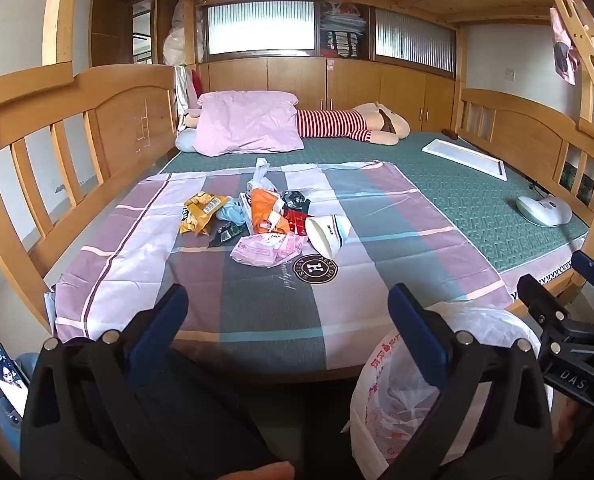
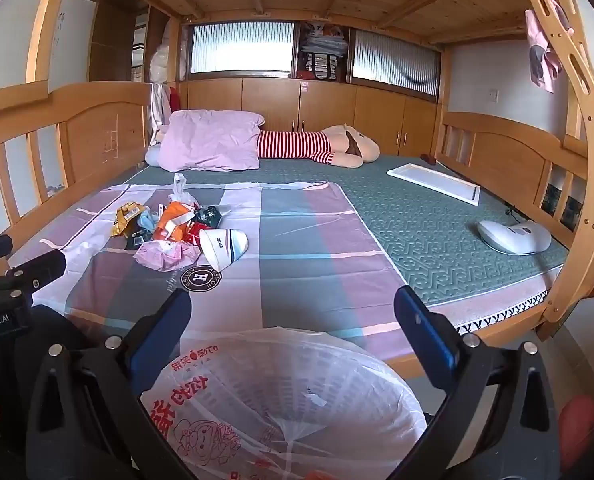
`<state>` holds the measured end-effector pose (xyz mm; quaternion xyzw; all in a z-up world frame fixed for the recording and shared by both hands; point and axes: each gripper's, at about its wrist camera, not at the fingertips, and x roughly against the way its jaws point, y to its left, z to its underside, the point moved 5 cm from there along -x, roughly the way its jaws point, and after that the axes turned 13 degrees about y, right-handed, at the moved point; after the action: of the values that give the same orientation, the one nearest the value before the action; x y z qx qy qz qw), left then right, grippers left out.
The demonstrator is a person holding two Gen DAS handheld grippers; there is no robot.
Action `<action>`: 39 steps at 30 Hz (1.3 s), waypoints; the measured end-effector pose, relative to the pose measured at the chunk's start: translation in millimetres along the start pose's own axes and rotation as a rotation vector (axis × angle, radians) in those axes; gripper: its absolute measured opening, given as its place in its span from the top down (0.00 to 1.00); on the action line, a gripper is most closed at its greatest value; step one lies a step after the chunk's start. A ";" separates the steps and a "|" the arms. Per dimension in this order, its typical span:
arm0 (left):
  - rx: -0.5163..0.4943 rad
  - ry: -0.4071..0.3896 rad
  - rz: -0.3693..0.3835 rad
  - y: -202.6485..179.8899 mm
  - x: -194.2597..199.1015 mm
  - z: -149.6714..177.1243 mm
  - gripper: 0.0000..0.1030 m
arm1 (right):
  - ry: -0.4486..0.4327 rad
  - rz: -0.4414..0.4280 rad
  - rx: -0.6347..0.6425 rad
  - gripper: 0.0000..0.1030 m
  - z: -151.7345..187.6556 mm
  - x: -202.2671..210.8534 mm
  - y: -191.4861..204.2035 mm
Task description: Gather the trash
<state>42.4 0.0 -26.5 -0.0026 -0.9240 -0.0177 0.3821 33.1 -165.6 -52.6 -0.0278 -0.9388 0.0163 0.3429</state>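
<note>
Nearest the cameras, both grippers hang off the foot edge of the bed with their jaws spread wide and nothing between the pads: the left gripper over the bedding's edge, the right gripper above a bin lined with a white plastic bag printed in red, which stands on the floor just beside the bed frame. At the left view's lower left corner a phone shows a lit screen.

Beyond the jaws, a checked sheet in pink, grey and lilac covers the near part of the green mattress. On it, toward the left, lies the trash pile: a yellow snack wrapper, an orange packet, a pink wrapper, dark scraps, and a white paper bowl tipped on its side at the pile's right edge.

Further right on the bare mattress rest a white handheld appliance and a long white panel. At the far end sit a pink pillow and a plush toy in red stripes. Wooden rails flank the bed, an upper bunk's slats run overhead, and wooden cabinets with ribbed glass windows line the back wall.
</note>
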 end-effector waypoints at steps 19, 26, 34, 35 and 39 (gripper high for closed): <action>0.013 0.031 0.008 2.4 -8.4 9.0 0.03 | 0.010 -0.004 -0.011 0.03 0.2 -3.1 0.3; 0.012 0.034 0.007 3.8 -8.8 9.6 0.03 | 0.014 -0.009 -0.015 0.03 0.4 -2.6 -0.5; 0.013 0.033 0.004 4.7 -9.1 10.5 0.03 | 0.013 -0.004 -0.014 0.03 0.8 -4.1 -0.9; 0.013 0.033 0.004 5.1 -9.0 11.1 0.03 | 0.014 -0.004 -0.014 0.03 0.9 -4.4 -0.7; 0.013 0.034 0.002 6.7 -8.8 14.1 0.03 | 0.015 -0.003 -0.013 0.03 1.6 -5.3 -1.0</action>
<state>38.9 7.3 -42.4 -0.0006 -0.9175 -0.0115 0.3976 36.0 -166.9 -57.2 -0.0289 -0.9363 0.0094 0.3499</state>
